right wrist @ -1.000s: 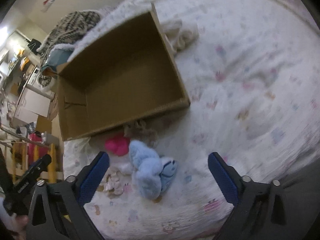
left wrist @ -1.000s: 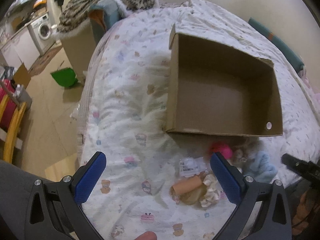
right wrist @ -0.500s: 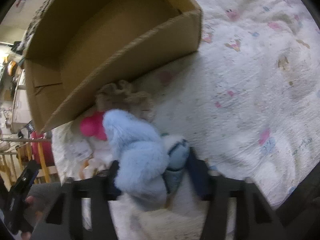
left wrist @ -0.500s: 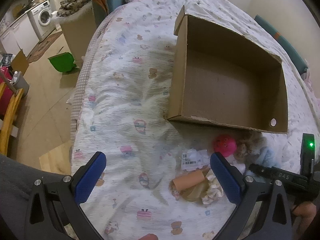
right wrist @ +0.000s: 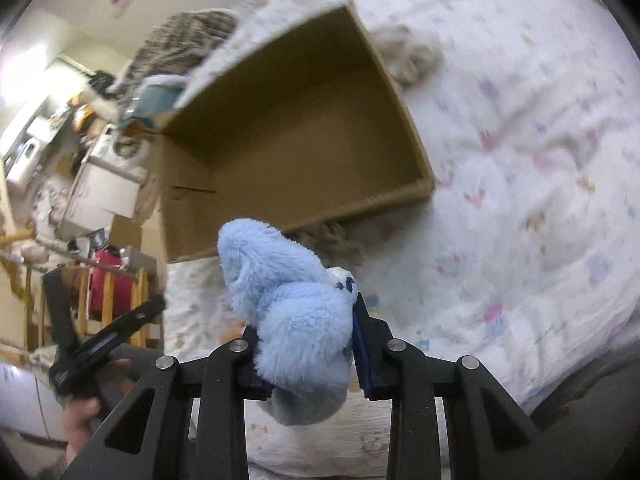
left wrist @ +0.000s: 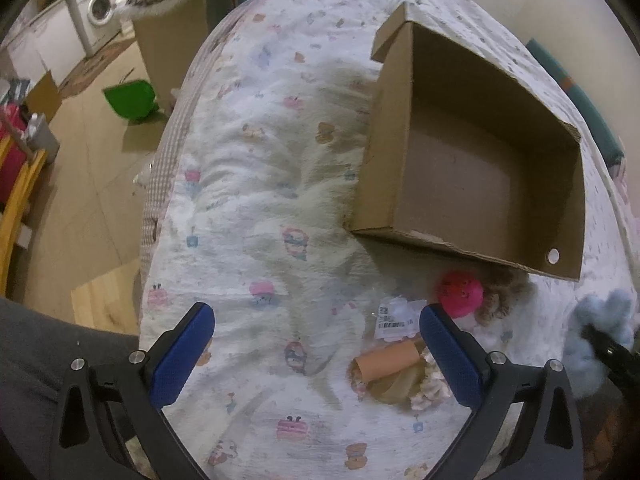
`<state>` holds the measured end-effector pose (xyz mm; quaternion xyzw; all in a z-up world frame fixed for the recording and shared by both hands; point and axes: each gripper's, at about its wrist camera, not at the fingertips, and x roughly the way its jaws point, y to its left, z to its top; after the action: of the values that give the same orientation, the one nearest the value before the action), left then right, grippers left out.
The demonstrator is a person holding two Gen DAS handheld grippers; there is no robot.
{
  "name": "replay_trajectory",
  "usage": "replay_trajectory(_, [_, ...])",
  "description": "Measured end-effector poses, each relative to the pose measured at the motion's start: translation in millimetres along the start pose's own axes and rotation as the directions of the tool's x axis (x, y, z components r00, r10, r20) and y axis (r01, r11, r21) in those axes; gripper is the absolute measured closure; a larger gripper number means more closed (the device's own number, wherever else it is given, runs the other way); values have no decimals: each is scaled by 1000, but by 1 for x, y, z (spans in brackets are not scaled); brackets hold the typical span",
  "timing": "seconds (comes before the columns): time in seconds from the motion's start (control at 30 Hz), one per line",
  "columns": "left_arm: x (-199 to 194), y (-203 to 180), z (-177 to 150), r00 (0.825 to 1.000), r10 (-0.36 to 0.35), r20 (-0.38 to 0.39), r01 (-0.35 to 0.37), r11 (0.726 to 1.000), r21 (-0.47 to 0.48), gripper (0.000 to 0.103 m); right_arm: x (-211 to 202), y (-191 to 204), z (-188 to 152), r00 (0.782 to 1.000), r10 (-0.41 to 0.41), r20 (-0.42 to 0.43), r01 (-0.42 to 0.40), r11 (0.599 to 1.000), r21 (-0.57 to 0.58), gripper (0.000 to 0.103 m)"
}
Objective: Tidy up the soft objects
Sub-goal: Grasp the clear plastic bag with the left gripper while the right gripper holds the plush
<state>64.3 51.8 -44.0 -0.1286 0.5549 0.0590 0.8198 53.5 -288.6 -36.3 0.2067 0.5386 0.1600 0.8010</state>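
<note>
An open empty cardboard box (left wrist: 476,168) lies on the bed; it also shows in the right wrist view (right wrist: 288,148). My right gripper (right wrist: 308,340) is shut on a fluffy light-blue plush toy (right wrist: 292,304) and holds it above the bed, in front of the box. The toy also shows at the right edge of the left wrist view (left wrist: 600,332). My left gripper (left wrist: 316,344) is open and empty over the quilt. Near its right finger lie a pink ball (left wrist: 459,292), a brown fuzzy toy (left wrist: 502,294), an orange roll (left wrist: 386,364), a tagged packet (left wrist: 396,316) and a cream scrunchie (left wrist: 430,388).
The bed's left edge (left wrist: 160,184) drops to a wooden floor with a green dustpan (left wrist: 130,98) and a cardboard bin (left wrist: 172,36). A cream cloth (right wrist: 408,56) lies on the quilt behind the box. Yellow rails and a red item (right wrist: 106,288) stand at the left.
My right gripper closed on the blue plush toy and lifted it off the bed. My left gripper stayed open and shifted slightly.
</note>
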Motion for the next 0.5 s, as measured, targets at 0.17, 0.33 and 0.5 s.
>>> replay_trajectory(0.17, [18, -8, -2, 998, -9, -70, 9, 1000, 5, 16, 2, -10, -5, 1000, 11, 5, -11, 1000, 24, 71])
replay_trajectory(0.33, [41, -45, -7, 991, -19, -134, 29, 997, 73, 30, -4, -20, -9, 1000, 16, 16, -16, 998, 55, 71])
replay_trajectory(0.5, [73, -76, -13, 980, 21, -198, 4, 992, 124, 44, 2, -17, -8, 1000, 2, 1, -2, 998, 64, 71])
